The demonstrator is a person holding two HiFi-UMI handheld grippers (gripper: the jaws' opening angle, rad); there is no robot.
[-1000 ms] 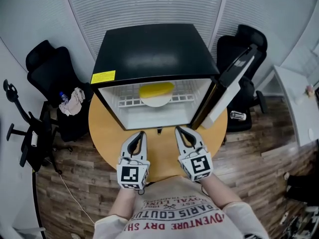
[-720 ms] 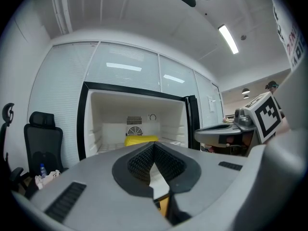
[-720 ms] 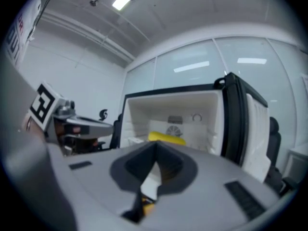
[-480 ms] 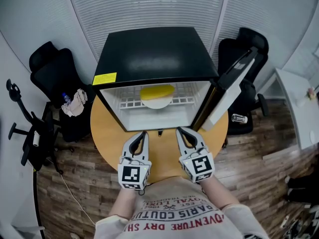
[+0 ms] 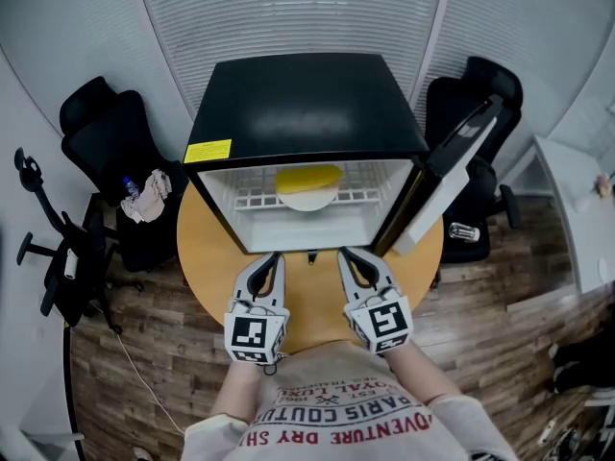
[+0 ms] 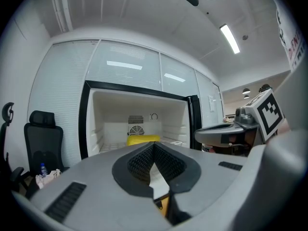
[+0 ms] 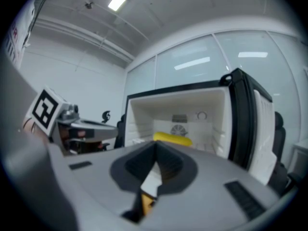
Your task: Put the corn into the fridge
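Observation:
The yellow corn [image 5: 308,177] lies on a white plate [image 5: 307,198] on the wire shelf inside the small black fridge [image 5: 303,104], whose door [image 5: 450,174] hangs open to the right. The corn [image 6: 142,139] shows past the jaws in the left gripper view, and the corn [image 7: 172,138] shows likewise in the right gripper view. My left gripper [image 5: 271,261] and right gripper [image 5: 347,258] rest side by side over the round wooden table [image 5: 207,253], just in front of the fridge. Both are shut with nothing between their jaws.
Black office chairs stand at the left [image 5: 101,133] and behind the fridge door [image 5: 485,99]. A cloth and a bottle [image 5: 144,192] lie on a low surface at the left. A white desk [image 5: 581,200] runs along the right edge. The floor is wood.
The picture has shifted slightly, so the fridge sits a little lower in the head view. Both grippers have kept their places in front of the fridge.

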